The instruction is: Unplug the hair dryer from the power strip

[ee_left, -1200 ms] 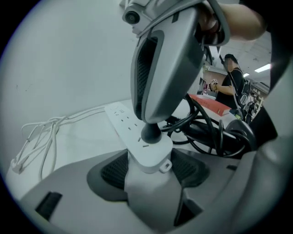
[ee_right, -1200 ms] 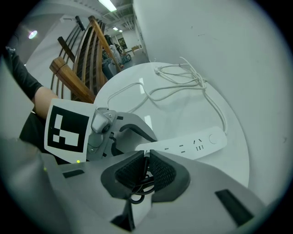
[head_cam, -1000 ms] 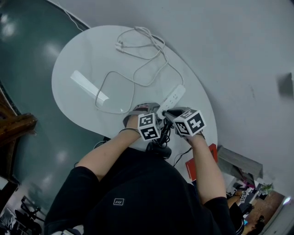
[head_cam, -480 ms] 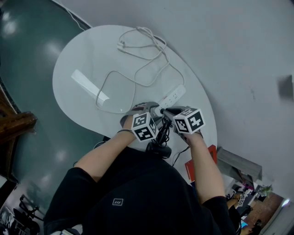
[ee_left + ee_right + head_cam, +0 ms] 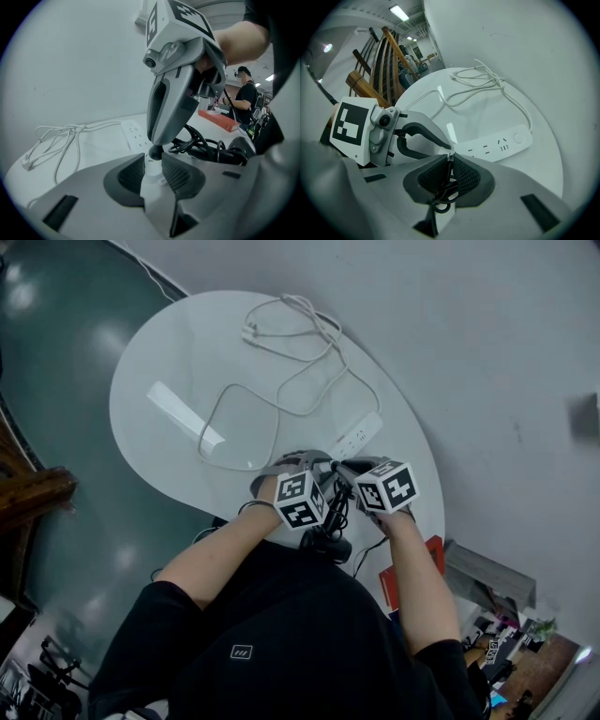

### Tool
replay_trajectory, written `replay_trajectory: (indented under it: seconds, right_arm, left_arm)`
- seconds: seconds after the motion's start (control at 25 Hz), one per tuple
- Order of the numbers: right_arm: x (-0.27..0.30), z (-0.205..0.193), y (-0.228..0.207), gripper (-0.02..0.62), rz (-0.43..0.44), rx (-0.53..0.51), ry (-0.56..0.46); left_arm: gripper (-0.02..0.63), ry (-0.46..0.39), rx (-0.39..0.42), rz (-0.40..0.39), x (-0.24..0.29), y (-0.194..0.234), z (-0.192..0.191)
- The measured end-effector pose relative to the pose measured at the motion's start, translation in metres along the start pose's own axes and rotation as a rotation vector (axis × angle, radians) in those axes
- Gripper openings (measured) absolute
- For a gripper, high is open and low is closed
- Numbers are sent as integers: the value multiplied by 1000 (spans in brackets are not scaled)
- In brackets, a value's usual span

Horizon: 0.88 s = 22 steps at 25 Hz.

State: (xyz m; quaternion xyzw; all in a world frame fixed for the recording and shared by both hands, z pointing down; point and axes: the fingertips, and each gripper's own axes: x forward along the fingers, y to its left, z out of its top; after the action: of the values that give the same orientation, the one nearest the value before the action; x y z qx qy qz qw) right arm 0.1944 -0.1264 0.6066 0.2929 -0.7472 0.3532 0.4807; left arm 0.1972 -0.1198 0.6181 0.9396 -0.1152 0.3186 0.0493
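Note:
A white power strip [image 5: 359,435] lies on the round white table [image 5: 159,362], near its front edge. My left gripper [image 5: 322,468] sits at the strip's near end. Its jaws have just been closing, and in the left gripper view the pads [image 5: 131,172] press the strip's white end [image 5: 151,176] between them. My right gripper [image 5: 337,468] comes down from above [image 5: 154,149] and is shut on the hair dryer's black plug. Black cord shows between the right gripper's pads [image 5: 466,176]. The black hair dryer [image 5: 328,542] and its coiled cord [image 5: 197,143] lie at the table's edge below the grippers.
The strip's white cable [image 5: 291,324] loops across the far half of the table, close to the grey wall. A red box [image 5: 389,582] sits right of the dryer. A wooden frame [image 5: 379,61] stands to the left. A person [image 5: 244,96] stands in the background.
The left gripper nudged in at the strip's near end and its jaws closed on it. The right gripper stayed where it was.

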Motion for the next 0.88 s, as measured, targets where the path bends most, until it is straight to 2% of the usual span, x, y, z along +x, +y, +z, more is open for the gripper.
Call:
replay_trajectory:
  seconds: [0.16,0.24,0.32,0.44,0.56,0.88]
  right_arm:
    - [2,4,-1,58,30,42,-13]
    - [2,5,0,58,27,29,-4]
    - [0,3,0,58,16,11,2]
    - [-4,-1,-2,58,9,40,-15]
    - [-3,-1,-5,58,3,61,-20]
    - [-6,1,1,58,-23,15,-2]
  left_arm:
    - [118,9,7,0,0,-1,0]
    - [118,14,10,-6,0,0,-1]
    - [118,10,-6,-18,1,-1,0]
    - [120,-7,-36,-32,3,-3,2]
    - [118,4,15,-15,4,-6,3]
    - [119,-7,-18,-17,2,-5,3]
